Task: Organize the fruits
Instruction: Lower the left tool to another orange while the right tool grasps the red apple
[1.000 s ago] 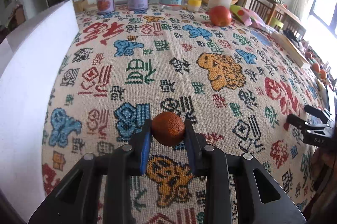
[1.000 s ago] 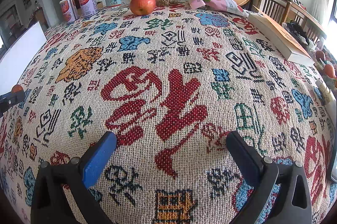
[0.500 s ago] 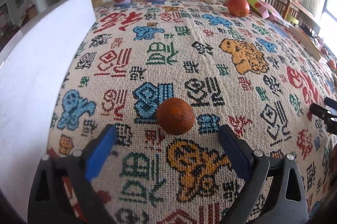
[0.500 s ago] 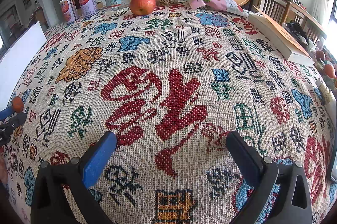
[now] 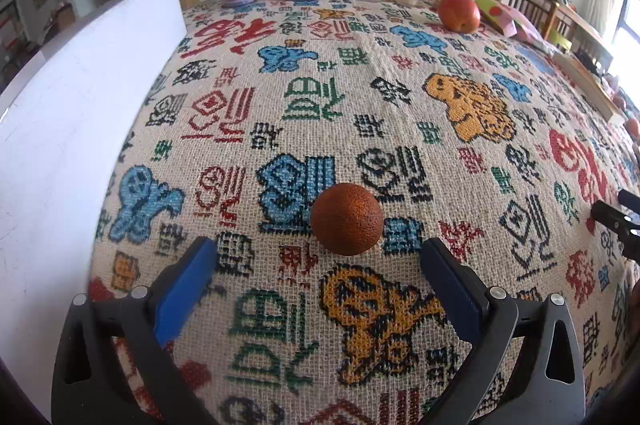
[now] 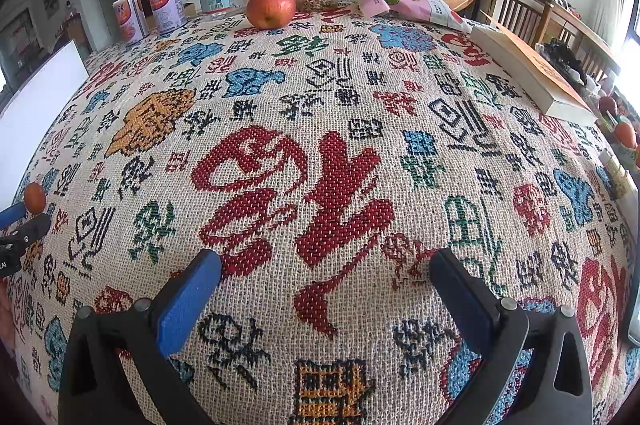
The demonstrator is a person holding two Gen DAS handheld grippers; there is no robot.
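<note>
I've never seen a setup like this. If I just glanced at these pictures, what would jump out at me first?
Probably the busy woven tablecloth, covered in red, blue, green and orange characters. On it, a small rough orange fruit lies just ahead of the left gripper, whose blue-padded jaws are opening and do not touch it. Farther back, near the jars at the far edge, sits a red apple.

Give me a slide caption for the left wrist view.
Left gripper opening, small orange resting free on the patterned tablecloth, apple at the far edge.
</note>
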